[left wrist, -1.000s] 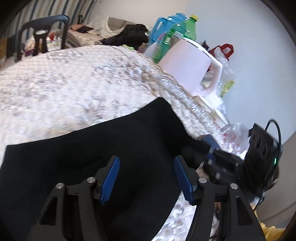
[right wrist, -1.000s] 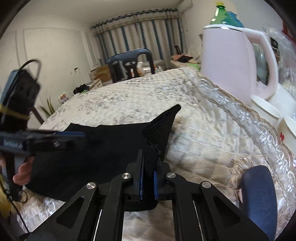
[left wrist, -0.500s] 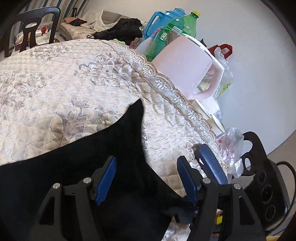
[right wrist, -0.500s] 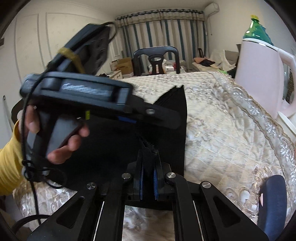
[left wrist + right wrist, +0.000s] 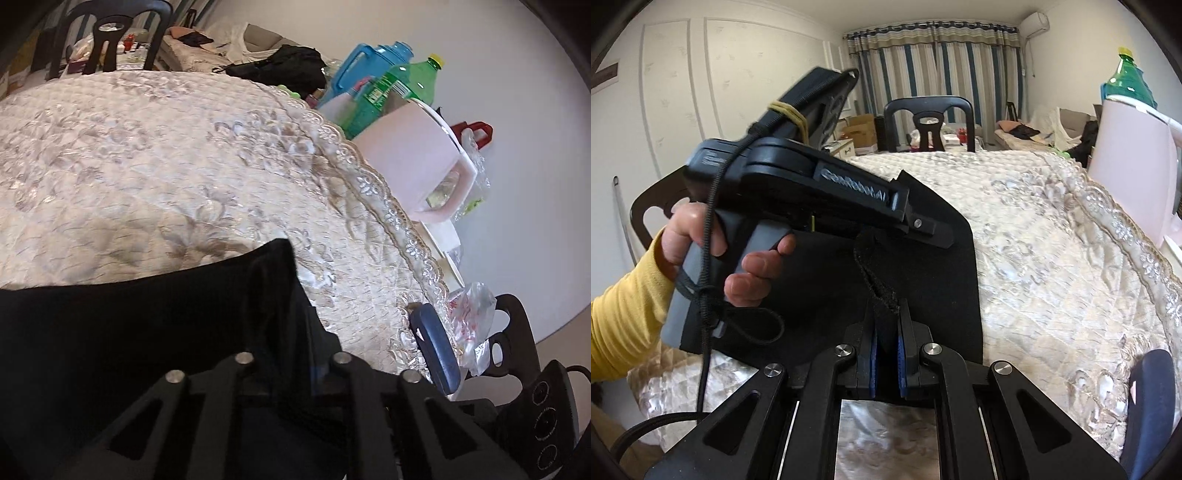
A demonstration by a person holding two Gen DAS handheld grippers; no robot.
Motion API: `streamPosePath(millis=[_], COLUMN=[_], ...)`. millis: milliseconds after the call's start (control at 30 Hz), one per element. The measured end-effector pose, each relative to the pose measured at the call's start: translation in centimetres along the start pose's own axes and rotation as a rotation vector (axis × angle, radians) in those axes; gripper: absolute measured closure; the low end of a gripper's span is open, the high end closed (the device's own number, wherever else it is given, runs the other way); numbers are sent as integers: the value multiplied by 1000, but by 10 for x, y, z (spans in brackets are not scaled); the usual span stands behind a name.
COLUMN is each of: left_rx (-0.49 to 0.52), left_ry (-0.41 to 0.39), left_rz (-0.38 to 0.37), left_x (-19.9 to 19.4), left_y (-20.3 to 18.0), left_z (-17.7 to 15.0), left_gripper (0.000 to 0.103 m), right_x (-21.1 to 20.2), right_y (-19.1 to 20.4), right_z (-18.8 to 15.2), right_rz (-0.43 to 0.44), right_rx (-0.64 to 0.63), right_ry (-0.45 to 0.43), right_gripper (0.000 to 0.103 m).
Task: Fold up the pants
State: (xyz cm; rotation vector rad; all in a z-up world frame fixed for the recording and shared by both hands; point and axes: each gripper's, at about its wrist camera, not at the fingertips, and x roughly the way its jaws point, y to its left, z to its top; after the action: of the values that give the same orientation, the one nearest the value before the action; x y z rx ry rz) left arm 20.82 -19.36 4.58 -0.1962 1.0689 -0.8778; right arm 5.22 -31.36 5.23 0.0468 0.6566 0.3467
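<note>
Left wrist view. Black pants [image 5: 122, 317] spread on the quilted tablecloth [image 5: 155, 177] near the tabletop's near edge, one corner lifted into a peak. Left gripper [image 5: 291, 354] closed on a raised fold of that cloth, jaws having just been closing, cloth between them; grip taken, presumably, to carry the edge over for a fold. Pads buried in dark fabric, contact line hard to make out. Pink kettle [image 5: 410, 162], green bottle [image 5: 402, 88] and blue jug [image 5: 369, 66] crowded at the tabletop's far right edge, well apart from the pants. Dark blue object [image 5: 436, 347] at the right edge, identity unclear; right gripper's body cut off at the lower right.

Right wrist view. Right gripper [image 5: 886, 354] with jaws narrow, clamped on a bunched ridge of the pants [image 5: 945, 280], holding it up off the tablecloth [image 5: 1052, 266]. Left gripper [image 5: 923, 229] just beyond, gripped by a hand [image 5: 716, 254] in a yellow sleeve [image 5: 624, 306], pinching the same ridge farther along, probably so both ends lift together. Pants' left part hidden behind hand and tool; near hem cut off by the jaws. Kettle [image 5: 1134, 166] cropped at the right.
</note>
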Motion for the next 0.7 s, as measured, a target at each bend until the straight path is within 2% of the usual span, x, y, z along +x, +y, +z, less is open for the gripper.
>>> streamPosePath(millis=[400,700], left_rx=[-19,-70], left_ry=[-85,-140], left_rz=[17,20], left_x=[-54,-91], left_y=[19,48], left_z=[-11,-25], left_gripper=[93,93], right_x=[-4,6], right_y=[28,59], right_z=[10,16], right_rz=[94,173], right_rx=[-18,-43], right_ry=[-57,-59], right_gripper=[96,96])
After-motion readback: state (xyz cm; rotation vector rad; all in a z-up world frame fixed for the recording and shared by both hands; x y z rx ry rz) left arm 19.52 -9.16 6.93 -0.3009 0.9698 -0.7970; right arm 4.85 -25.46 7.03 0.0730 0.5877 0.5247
